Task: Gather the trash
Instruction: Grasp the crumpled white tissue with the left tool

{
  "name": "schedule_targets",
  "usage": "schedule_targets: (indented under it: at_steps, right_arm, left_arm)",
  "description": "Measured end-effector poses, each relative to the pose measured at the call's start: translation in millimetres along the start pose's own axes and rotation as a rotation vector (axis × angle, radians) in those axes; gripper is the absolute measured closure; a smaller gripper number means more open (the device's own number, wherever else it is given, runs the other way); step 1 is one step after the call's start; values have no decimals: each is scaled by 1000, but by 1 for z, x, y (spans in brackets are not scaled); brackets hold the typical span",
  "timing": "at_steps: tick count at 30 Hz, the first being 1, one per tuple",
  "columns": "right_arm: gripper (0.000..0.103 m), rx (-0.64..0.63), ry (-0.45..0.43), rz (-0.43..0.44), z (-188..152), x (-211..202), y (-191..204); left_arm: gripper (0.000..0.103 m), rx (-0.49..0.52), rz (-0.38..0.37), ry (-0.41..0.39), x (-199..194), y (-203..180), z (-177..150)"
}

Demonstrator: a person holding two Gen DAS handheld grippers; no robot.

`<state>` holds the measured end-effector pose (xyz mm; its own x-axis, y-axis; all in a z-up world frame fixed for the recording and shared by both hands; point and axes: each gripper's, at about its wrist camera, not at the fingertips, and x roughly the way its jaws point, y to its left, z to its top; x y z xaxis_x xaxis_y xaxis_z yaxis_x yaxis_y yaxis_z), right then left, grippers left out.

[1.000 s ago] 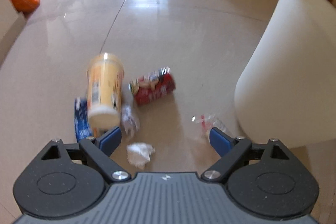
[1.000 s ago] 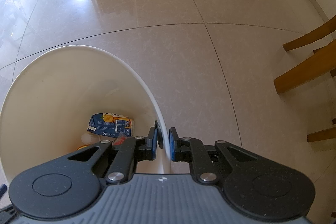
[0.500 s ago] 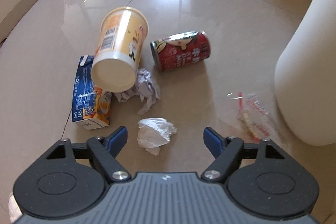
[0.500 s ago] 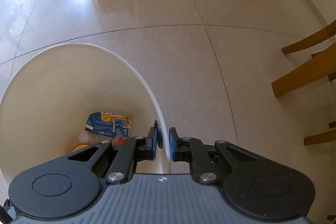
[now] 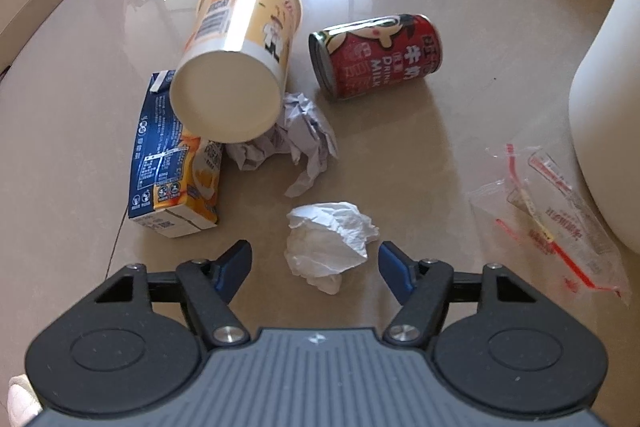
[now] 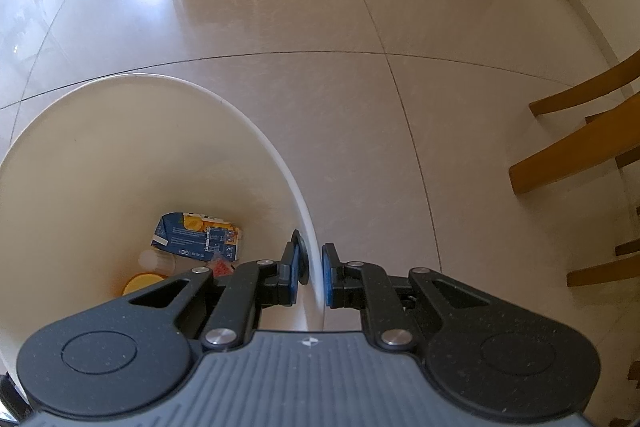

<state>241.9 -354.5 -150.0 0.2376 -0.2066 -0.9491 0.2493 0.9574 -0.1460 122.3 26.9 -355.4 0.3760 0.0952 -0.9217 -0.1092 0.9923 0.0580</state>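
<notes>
Trash lies scattered on the tiled floor (image 5: 460, 107): crumpled white tissue (image 5: 330, 239) sits between my left gripper (image 5: 315, 265) pads, untouched, jaws closing. Beyond it: crumpled paper (image 5: 296, 139), tipped yellow cup (image 5: 236, 63), blue juice carton (image 5: 168, 163), red milk can (image 5: 376, 55), clear wrapper (image 5: 552, 211) just beside the white bin (image 5: 608, 99). My right gripper (image 6: 315, 273) is clamped on the bin's rim.

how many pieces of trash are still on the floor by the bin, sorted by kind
paper cup: 1
drink can: 1
juice carton: 1
crumpled paper or tissue: 2
clear plastic wrapper: 1
total: 6
</notes>
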Motion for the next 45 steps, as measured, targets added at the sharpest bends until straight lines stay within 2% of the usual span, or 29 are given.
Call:
schedule_targets:
  at_steps: [3,8,10,16,27,30,31,36,41,43,45]
  right_arm:
    - [88,-1,-1,-4,0,0,2]
    - [88,-3,-2,-9,-1,1,3]
    - [88,-4,-2,-10,-1,2,3]
    - [88,-3,-4,-5,-1,2,2]
    - [88,14,-1,12,0,1,-4]
    - [88,10,-2,18,-1,0,-5]
    - [88,11,-1,21,-1,0,-6]
    - [88,15,2,19,1,1,-7]
    - [88,9,0,13,0,1,-4]
    - [88,10,0,10,0,1,-4]
    - [88,5,-1,5,0,2,-2]
  left_arm:
    - [35,-14,1,-2,2,3,1]
    - [45,-13,-10,3,5,6,4]
    - [53,-22,-20,8,5,8,5]
    - [62,-27,-27,12,0,11,12]
    - [65,41,-26,12,-25,3,28]
    - [48,13,-37,28,-20,7,29]
    - [45,9,-27,26,-19,7,28]
    - [47,18,-1,50,-2,9,24]
    - [52,25,-7,62,8,10,26]
    - [62,31,-24,77,9,9,27]
    - [67,38,-31,83,10,7,28]
